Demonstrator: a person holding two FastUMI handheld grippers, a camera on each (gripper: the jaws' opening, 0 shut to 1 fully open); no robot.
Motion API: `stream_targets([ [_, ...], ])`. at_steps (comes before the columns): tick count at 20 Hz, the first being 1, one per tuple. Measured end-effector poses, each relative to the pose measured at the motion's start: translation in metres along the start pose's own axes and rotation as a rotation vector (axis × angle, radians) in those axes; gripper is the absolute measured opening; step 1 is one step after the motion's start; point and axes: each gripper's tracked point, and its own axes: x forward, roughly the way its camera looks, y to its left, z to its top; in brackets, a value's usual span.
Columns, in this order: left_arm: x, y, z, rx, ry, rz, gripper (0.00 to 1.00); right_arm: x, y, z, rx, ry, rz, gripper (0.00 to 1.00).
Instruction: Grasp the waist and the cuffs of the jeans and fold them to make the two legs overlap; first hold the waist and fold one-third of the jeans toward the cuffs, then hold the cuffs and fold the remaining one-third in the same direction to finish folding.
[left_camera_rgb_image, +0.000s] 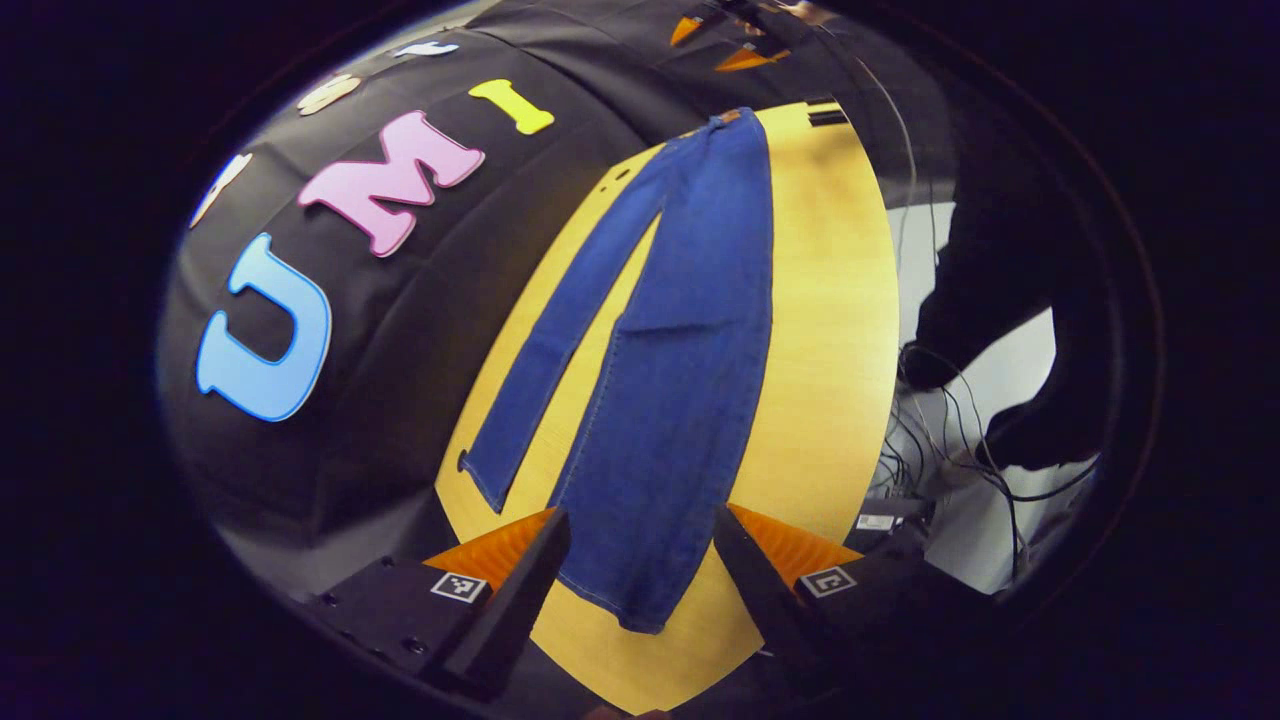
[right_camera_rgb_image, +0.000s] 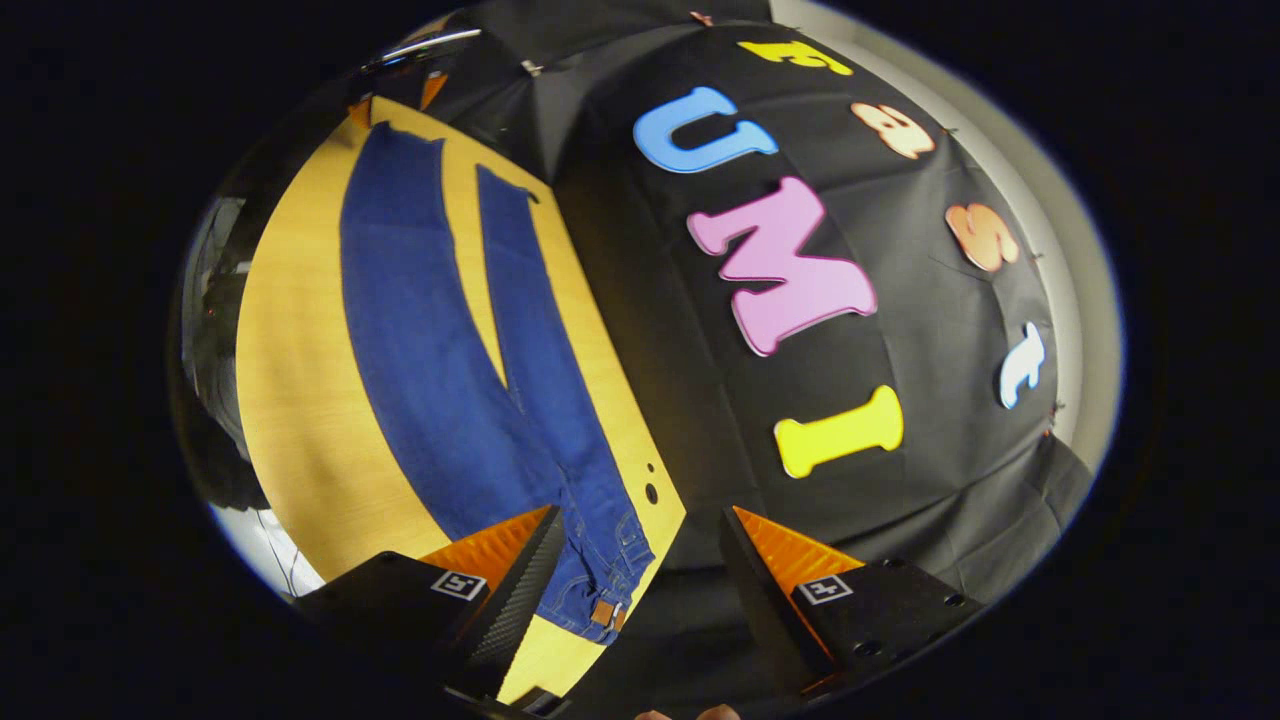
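Jeans (left_camera_rgb_image: 680, 340) lie flat on my bench (left_camera_rgb_image: 830, 330), legs apart. My left gripper (left_camera_rgb_image: 640, 560) hangs spread above one cuff; my right gripper (right_camera_rgb_image: 640, 560), spread, partly hides the waist.

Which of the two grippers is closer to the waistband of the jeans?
Right. The right gripper hovers beside the waist; the left gripper is over a cuff.

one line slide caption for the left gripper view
Open left claw hovers over a cuff of blue jeans spread flat on the yellow table.
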Motion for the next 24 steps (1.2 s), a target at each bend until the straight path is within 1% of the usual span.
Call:
stream_targets([
  [2,0.019,-0.008,-0.017,0.058,0.054,-0.054,0.98,0.017,0.014,-0.015,-0.033,-0.015,0.052,0.96],
  [5,0.037,-0.015,-0.038,0.130,0.110,-0.112,0.98,0.044,0.024,-0.047,-0.057,0.023,0.116,0.96],
  [6,0.045,-0.012,-0.034,0.160,0.097,-0.097,0.98,0.051,0.025,-0.057,-0.059,0.036,0.124,0.96],
  [7,0.045,-0.011,-0.032,0.180,0.092,-0.092,0.93,0.057,0.023,-0.064,-0.058,0.049,0.133,0.96],
  [9,0.055,-0.001,-0.032,0.181,0.095,-0.069,0.93,0.063,0.023,-0.081,-0.066,0.076,0.133,0.96],
  [11,0.063,0.007,-0.033,0.173,0.098,-0.054,0.93,0.067,0.028,-0.103,-0.094,0.106,0.152,0.96],
  [13,0.067,0.012,-0.029,0.193,0.088,-0.050,0.93,0.058,0.038,-0.127,-0.167,0.120,0.217,0.96],
  [16,0.080,0.020,-0.028,0.215,0.073,-0.032,0.93,0.050,0.055,-0.168,-0.316,0.130,0.314,0.96],
  [17,0.080,0.017,-0.032,0.207,0.081,-0.037,0.93,0.051,0.063,-0.182,-0.343,0.144,0.345,0.96],
  [19,0.082,0.015,-0.032,0.183,0.101,-0.070,0.92,0.059,0.076,-0.202,-0.396,0.169,0.394,0.96],
  [21,0.087,0.019,-0.032,0.171,0.104,-0.077,0.90,0.070,0.087,-0.208,-0.464,0.159,0.422,0.96],
  [23,0.094,0.024,-0.030,0.205,0.102,-0.069,0.90,0.085,0.090,-0.204,-0.533,0.115,0.399,0.96],
  [24,0.100,0.027,-0.028,0.214,0.102,-0.067,0.90,0.092,0.088,-0.200,-0.542,0.108,0.385,0.91],
])
